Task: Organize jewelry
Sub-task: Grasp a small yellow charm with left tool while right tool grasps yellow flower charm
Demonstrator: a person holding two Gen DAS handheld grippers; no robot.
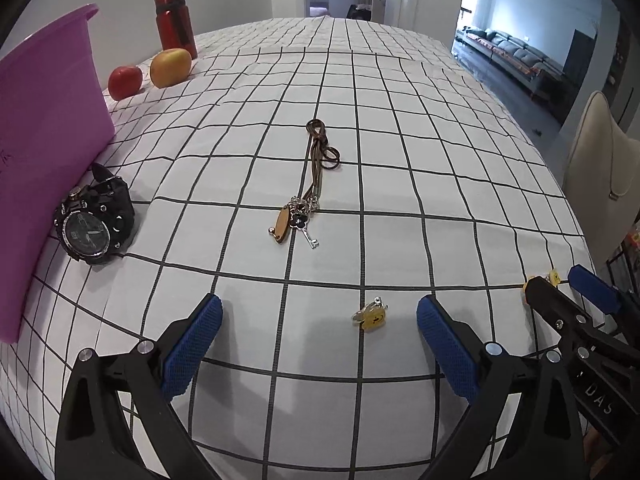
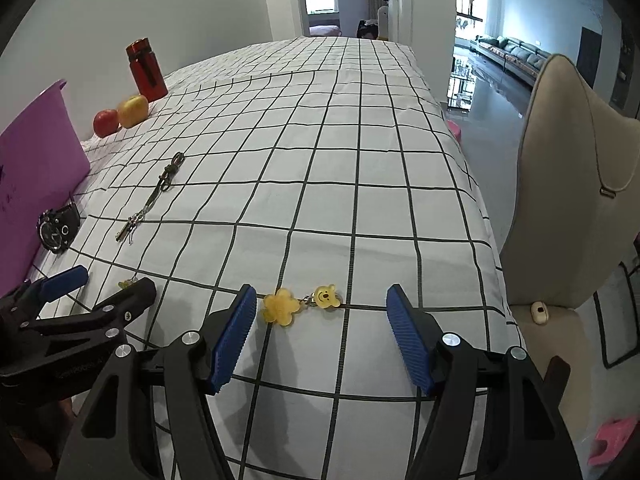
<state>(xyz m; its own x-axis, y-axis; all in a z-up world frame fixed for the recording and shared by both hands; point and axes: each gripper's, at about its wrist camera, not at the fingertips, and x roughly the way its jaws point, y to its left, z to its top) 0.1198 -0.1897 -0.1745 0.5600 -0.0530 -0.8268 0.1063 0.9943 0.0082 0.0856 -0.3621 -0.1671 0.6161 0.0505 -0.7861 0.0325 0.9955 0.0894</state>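
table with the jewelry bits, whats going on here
A person holds a two-finger tool in each hand over a checked tablecloth, sorting jewelry. Both tools are open and empty. The left tool hovers near a small yellow charm; the right tool is lined up on a yellow flower and bear charm pair. A black watch by the purple bin and a brown cord necklace lie untouched. A necklace bust stand waits on the right.

So there's a chunky black watch (image 1: 95, 226) tipped up against the purple bin, and a brown cord necklace (image 1: 316, 168) with a wooden tag and little key lying stretched out mid-table. Nearer the edge sit a yellow bear charm (image 1: 371, 315) and a yellow flower-and-bear charm (image 2: 301, 305), both flat on the checked cloth.
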